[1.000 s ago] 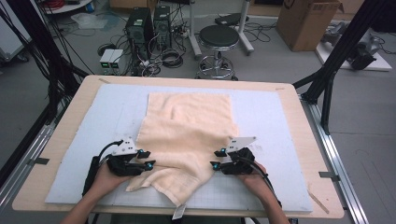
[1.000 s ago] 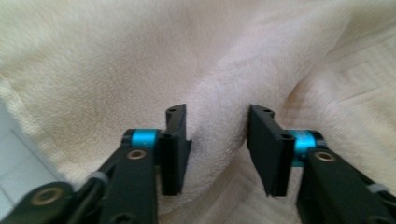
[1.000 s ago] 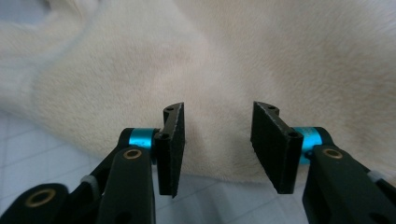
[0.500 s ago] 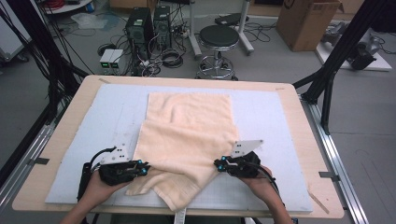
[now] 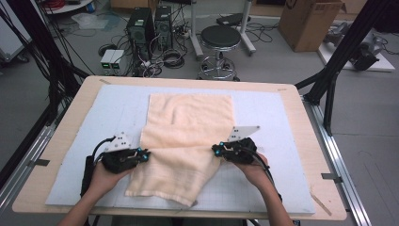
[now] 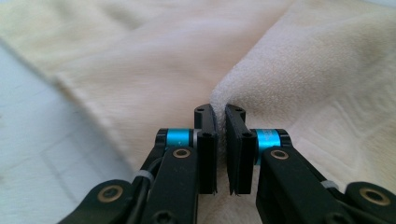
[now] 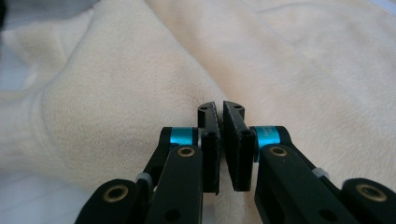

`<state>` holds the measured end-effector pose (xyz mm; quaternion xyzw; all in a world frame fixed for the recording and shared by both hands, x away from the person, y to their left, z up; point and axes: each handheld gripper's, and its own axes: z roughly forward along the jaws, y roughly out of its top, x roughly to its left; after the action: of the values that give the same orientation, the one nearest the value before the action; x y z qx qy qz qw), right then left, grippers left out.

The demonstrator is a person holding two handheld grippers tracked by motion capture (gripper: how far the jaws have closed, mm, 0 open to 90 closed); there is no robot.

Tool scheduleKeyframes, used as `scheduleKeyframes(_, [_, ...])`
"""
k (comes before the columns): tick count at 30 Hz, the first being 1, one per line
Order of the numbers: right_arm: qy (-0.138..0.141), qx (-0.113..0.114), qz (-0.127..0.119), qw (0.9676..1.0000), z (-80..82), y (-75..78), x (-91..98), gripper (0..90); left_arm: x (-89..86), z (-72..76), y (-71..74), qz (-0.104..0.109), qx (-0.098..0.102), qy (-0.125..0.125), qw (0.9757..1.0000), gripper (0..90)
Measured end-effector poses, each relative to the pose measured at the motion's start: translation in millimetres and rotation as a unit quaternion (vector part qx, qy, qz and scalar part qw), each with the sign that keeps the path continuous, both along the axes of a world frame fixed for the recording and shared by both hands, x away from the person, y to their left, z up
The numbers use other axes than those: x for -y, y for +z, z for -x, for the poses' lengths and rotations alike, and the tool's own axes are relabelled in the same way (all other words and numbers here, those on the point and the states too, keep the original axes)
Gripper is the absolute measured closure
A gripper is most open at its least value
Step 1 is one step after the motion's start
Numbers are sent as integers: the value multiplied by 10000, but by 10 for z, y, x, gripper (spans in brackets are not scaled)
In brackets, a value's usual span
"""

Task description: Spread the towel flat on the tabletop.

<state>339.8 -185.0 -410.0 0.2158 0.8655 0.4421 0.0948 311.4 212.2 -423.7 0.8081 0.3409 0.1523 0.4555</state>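
On white mat (image 5: 70,155): cream terry towel (image 5: 190,122), soft, rumpled; L gripper (image 6: 220,112) & R gripper (image 7: 220,108) each just closed, pinching towel fold.

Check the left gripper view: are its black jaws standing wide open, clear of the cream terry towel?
No, the left gripper is pinched shut on a fold of the towel.

We look from the high view, above the near edge of the table (image 5: 61,141), forward and down over the cream towel (image 5: 190,117) to the floor and the stool (image 5: 221,37) beyond it. In the left gripper view we sit very close on the left gripper (image 6: 220,112), facing along its jaws into the towel's left edge. In the right gripper view we ride equally close on the right gripper (image 7: 220,109), at the towel's right edge. All three views share the towel.
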Motion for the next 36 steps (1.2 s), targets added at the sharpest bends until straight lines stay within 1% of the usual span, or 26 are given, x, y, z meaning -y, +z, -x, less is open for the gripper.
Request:
scheduleKeyframes(1, [-91, -77, 29, 9999, -80, -23, -39, 854, -12, -77, -21, -15, -33, 134, 9999, 835])
scheduleKeyframes(2, [-173, -113, 44, 9998, -157, -45, -78, 854, -25, -143, -48, 43, -102, 260, 9996, 835])
scheduleKeyframes(4, [-343, -117, 65, 9993, -293, -90, -160, 843, -32, -233, -109, 98, -142, 470, 9987, 834])
scheduleKeyframes(5, [-415, -128, 63, 9990, -332, -107, -181, 826, -45, -273, -138, 113, -184, 527, 9984, 833])
scheduleKeyframes(6, [-452, -152, 45, 9989, -385, -127, -201, 802, -58, -307, -161, 219, -222, 600, 9977, 833])
scheduleKeyframes(7, [-482, -190, 8, 9987, -424, -139, -210, 751, -62, -317, -166, 300, -225, 676, 9970, 833])
scheduleKeyframes(8, [-533, -179, -35, 9984, -431, -138, -202, 714, -70, -321, -163, 297, -221, 679, 9970, 833])
scheduleKeyframes(11, [-446, -180, -170, 9987, -378, -79, -143, 656, -64, -309, -155, 253, -181, 659, 9973, 832])
scheduleKeyframes(13, [-416, -86, -161, 9990, -298, -9, -88, 645, -66, -308, -153, 258, -203, 677, 9972, 832])
scheduleKeyframes(14, [-411, -6, -222, 9989, -241, 29, -45, 643, -64, -308, -154, 254, -194, 679, 9972, 832])
scheduleKeyframes(15, [-381, -4, -291, 9988, -197, 50, -13, 641, -63, -306, -153, 248, -195, 683, 9972, 832])
scheduleKeyframes(16, [-348, 45, -302, 9989, -155, 63, 16, 640, -62, -305, -152, 247, -196, 683, 9972, 831])
scheduleKeyframes(17, [-317, 40, -274, 9991, -124, 70, 30, 635, -61, -302, -149, 238, -209, 680, 9972, 830])
scheduleKeyframes(19, [-199, 107, -297, 9993, -21, 56, 62, 634, -60, -299, -149, 244, -219, 684, 9971, 829])
scheduleKeyframes(21, [-121, 61, -239, 9996, 47, 11, 50, 621, -61, -302, -150, 239, -222, 677, 9972, 828])
scheduleKeyframes(22, [-72, 91, -149, 9998, 57, -26, 32, 610, -58, -302, -152, 251, -233, 674, 9971, 828])
scheduleKeyframes(23, [-45, 45, -80, 9999, 49, -65, 5, 597, -57, -301, -153, 254, -236, 671, 9971, 827])
scheduleKeyframes(24, [-18, -54, -63, 10000, 43, -93, -19, 590, -57, -300, -153, 248, -235, 649, 9973, 826])
scheduleKeyframes(25, [3, -84, -5, 10000, 26, -133, -60, 586, -58, -298, -153, 240, -242, 636, 9974, 825])
scheduleKeyframes(27, [-33, -1, 230, 9997, -9, -211, -172, 610, -62, -295, -150, 211, -232, 604, 9977, 824])
scheduleKeyframes(29, [-58, 90, 478, 9988, -37, -274, -251, 712, -68, -289, -145, 179, -232, 568, 9980, 825])
scheduleKeyframes(30, [-71, 124, 483, 9987, -45, -288, -256, 759, -68, -281, -142, 171, -228, 559, 9980, 825])
scheduleKeyframes(32, [-55, 50, 383, 9992, -75, -291, -225, 830, -66, -262, -128, 160, -217, 532, 9982, 825])
scheduleKeyframes(33, [-21, -44, 308, 9995, -81, -281, -192, 844, -65, -247, -119, 138, -206, 503, 9984, 825])
scheduleKeyframes(35, [18, -110, 256, 9996, -64, -254, -149, 852, -60, -203, -99, 107, -167, 437, 9988, 825])
scheduleKeyframes(36, [71, -87, 251, 9996, -40, -232, -128, 854, -60, -166, -84, 82, -138, 394, 9991, 826])
